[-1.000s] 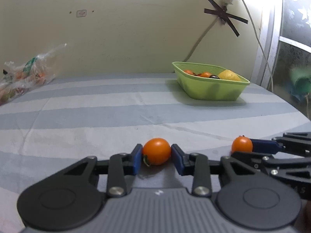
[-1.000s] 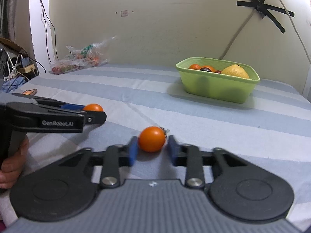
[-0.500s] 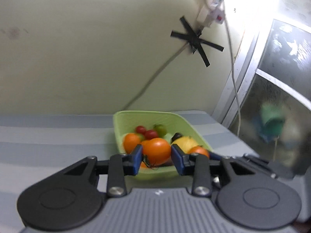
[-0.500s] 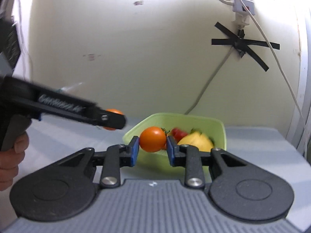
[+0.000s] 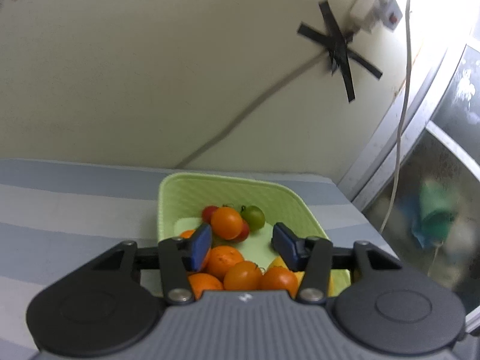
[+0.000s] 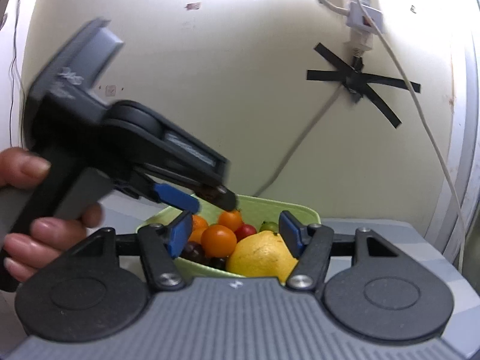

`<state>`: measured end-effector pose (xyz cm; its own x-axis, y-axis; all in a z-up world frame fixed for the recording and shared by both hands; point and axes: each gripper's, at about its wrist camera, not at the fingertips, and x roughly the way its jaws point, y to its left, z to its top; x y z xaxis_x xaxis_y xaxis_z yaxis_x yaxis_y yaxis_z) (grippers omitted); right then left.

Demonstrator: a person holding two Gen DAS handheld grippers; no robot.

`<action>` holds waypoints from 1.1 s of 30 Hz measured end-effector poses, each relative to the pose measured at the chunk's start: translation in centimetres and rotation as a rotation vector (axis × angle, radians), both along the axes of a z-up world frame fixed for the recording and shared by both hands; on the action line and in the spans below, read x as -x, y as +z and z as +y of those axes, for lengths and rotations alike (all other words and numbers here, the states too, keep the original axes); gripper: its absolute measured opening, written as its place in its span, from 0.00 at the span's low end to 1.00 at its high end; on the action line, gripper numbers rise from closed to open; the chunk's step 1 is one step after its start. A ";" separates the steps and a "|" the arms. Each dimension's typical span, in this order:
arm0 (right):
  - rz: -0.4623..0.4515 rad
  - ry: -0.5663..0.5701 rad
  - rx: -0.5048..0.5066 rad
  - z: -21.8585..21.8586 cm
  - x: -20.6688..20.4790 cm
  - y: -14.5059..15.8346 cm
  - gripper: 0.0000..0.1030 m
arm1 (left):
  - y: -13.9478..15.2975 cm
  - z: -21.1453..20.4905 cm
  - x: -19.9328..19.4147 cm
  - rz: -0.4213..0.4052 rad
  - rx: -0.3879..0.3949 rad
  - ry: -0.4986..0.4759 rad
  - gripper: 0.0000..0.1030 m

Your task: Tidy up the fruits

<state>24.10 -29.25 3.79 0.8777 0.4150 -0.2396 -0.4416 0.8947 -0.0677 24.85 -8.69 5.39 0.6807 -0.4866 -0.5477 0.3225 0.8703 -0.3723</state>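
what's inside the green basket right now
The green basket holds several orange tomatoes, red cherry tomatoes, a green tomato, dark fruits and a yellow lemon. The tool bodies cover its near end.

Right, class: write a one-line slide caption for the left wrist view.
Left gripper opening, nothing between its pads, above a green basket of orange tomatoes.

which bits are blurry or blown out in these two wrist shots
Right wrist view: the left gripper, jaws opening and empty, and the hand holding it are motion-smeared; glare whitens the wall's top edge. Left wrist view: glare washes out the power strip; the tape cross looks soft; the green basket stays fairly sharp.
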 end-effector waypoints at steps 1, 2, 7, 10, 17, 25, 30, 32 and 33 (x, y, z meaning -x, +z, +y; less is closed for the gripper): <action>0.008 -0.007 -0.016 -0.3 -0.1 0.0 0.63 | 0.5 0.6 0.7 -0.012 0.007 0.010 0.45; 0.016 -0.014 -0.037 -0.6 0.0 0.0 0.63 | 1.0 1.4 1.5 -0.025 0.016 0.021 0.46; 0.050 -0.075 -0.190 -2.9 -0.1 0.3 0.63 | 1.7 4.0 7.5 -0.088 -0.059 0.088 0.50; 0.117 -0.094 -0.258 -3.8 0.3 0.0 0.63 | 0.7 5.0 11.4 -0.124 -0.166 0.130 0.51; 0.226 -0.050 -0.279 -3.0 4.4 -0.4 0.64 | -1.7 6.1 17.1 -0.114 -0.298 0.216 0.57; 0.328 -0.092 -0.366 -3.4 8.8 -2.1 0.67 | -2.4 6.3 20.5 -0.134 -0.337 0.308 0.85; 0.307 -0.127 -0.374 -3.8 9.6 -2.1 0.72 | -2.8 5.5 21.8 -0.155 -0.385 0.319 0.94; 0.312 -0.124 -0.393 -4.0 9.6 -2.2 0.72 | -3.0 5.4 21.9 -0.156 -0.404 0.325 0.99; 0.316 -0.126 -0.403 -4.2 9.5 -2.2 0.72 | -3.0 5.4 21.9 -0.159 -0.411 0.332 1.00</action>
